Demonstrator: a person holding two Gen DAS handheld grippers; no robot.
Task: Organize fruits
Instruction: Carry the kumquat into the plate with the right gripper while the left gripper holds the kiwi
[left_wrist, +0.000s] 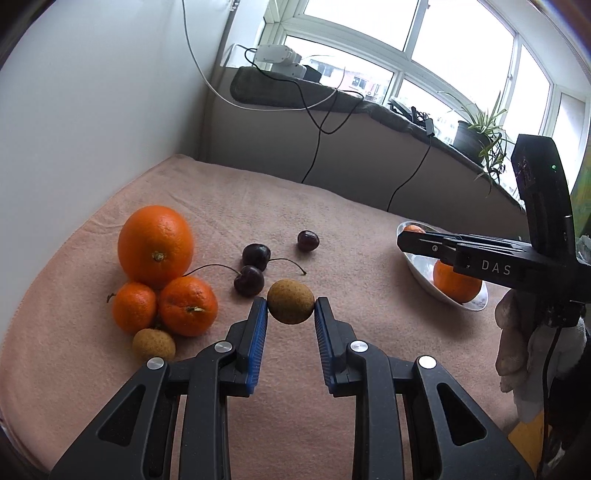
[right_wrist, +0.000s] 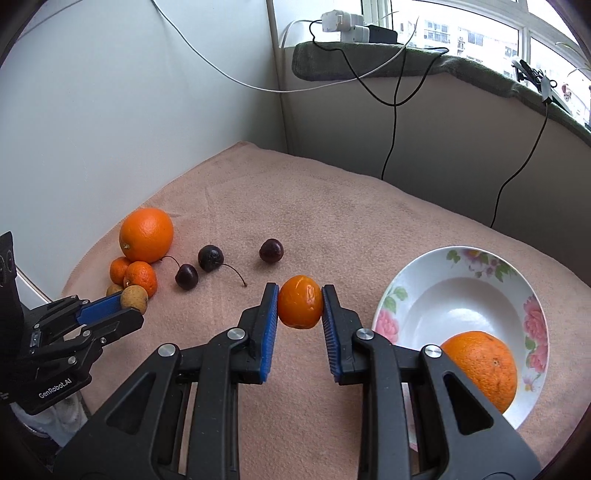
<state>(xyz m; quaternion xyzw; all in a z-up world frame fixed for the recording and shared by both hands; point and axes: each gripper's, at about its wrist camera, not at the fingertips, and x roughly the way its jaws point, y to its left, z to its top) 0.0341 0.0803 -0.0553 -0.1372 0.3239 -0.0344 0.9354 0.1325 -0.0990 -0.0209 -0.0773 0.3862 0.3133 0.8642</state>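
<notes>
The left gripper (left_wrist: 290, 304) was clamped on a small round tan-brown longan (left_wrist: 290, 301), held above the pink towel-covered surface (left_wrist: 332, 206). The right gripper (right_wrist: 300, 307) pinched a small glossy orange kumquat (right_wrist: 300, 307) just left of the white flower-patterned bowl (right_wrist: 402, 291). Only the right wrist view showed the bowl's inside, with one large orange (right_wrist: 482, 367) lying in it. The left wrist view gave the clearer look at the pile: a big orange (left_wrist: 155, 245), two mandarins (left_wrist: 188, 305), another longan (left_wrist: 154, 344) and three dark cherries (left_wrist: 256, 256).
</notes>
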